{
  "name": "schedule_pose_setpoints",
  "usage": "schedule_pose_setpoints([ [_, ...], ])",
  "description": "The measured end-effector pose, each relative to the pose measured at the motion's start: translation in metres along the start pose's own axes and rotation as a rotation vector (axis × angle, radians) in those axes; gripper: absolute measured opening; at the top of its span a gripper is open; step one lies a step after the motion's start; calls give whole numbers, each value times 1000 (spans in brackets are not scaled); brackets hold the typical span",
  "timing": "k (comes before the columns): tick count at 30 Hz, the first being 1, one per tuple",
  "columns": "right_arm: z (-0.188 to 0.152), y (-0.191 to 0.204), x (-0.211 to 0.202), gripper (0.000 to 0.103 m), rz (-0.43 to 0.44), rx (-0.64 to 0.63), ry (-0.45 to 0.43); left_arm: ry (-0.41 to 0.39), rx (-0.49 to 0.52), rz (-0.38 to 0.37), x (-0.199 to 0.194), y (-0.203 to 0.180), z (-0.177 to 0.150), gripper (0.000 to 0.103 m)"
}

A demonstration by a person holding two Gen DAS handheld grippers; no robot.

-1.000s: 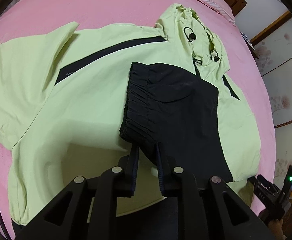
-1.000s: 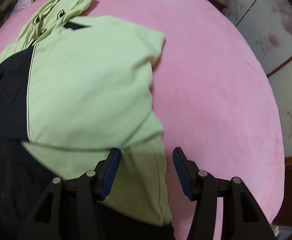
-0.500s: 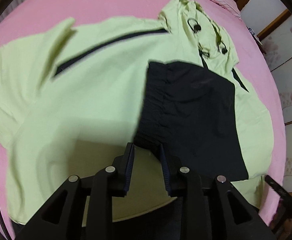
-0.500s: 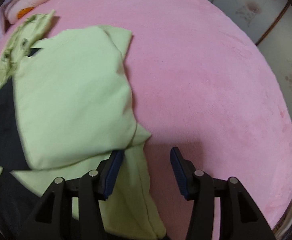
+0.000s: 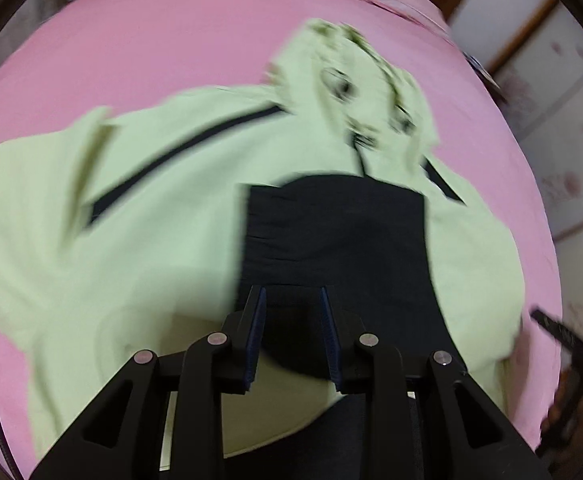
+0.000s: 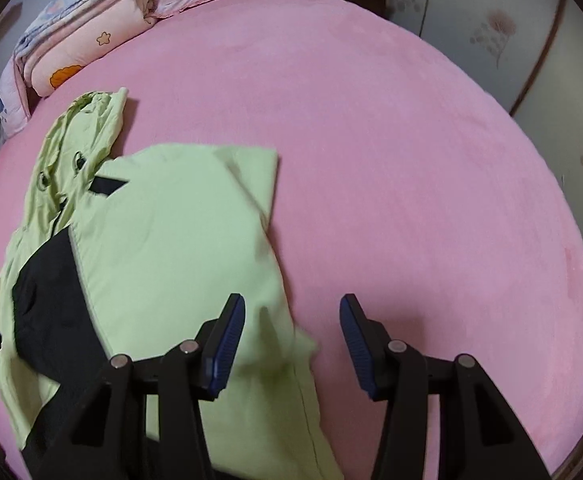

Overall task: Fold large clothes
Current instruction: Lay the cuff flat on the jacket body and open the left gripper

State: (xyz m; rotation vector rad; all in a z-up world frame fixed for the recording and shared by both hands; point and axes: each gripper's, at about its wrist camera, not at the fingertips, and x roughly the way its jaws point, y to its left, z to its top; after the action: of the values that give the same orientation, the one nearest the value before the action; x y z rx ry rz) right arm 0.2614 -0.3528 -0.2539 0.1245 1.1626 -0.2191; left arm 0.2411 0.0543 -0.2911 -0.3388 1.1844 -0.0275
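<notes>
Pink plush bedding (image 6: 391, 168) covers the whole bed, and a light green hooded jacket with black panels (image 5: 163, 216) lies spread flat on it. In the left wrist view, which is blurred, the jacket's hood (image 5: 355, 76) points toward the far end of the bed, and a black sleeve with a gathered cuff (image 5: 331, 232) is folded across the green chest. The left gripper (image 5: 293, 300) sits low over the near end of that black sleeve with its jaws parted; the blue-padded fingers (image 5: 256, 328) stand on either side of the dark cloth, and the blur makes it impossible to say whether they touch it.

In the right wrist view, the right gripper (image 6: 292, 316) hovers at the jacket's right edge with its jaws spread wide and nothing between them. Its left blue pad (image 6: 227, 344) is over the green fabric, while the other pad is over bare pink bedding. From this side the jacket (image 6: 171, 248) occupies the left part of the bed, hood (image 6: 79, 140) toward a stack of folded pastel quilts (image 6: 75, 44) at the headboard end. Pale wall panels with a floral pattern (image 6: 503, 32) stand behind the bed.
</notes>
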Motion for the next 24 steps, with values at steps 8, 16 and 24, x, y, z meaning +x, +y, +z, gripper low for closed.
schedule_pose_setpoints([
  [8,10,13,17,43,27,-46,44,88,73,141,55,10,6,4],
  [16,-14,-41,20,43,160,37,148,105,66,133,41,48,23,4],
  [24,-24,-11,24,43,258,-46,183,103,165,181,36,32,18,23],
])
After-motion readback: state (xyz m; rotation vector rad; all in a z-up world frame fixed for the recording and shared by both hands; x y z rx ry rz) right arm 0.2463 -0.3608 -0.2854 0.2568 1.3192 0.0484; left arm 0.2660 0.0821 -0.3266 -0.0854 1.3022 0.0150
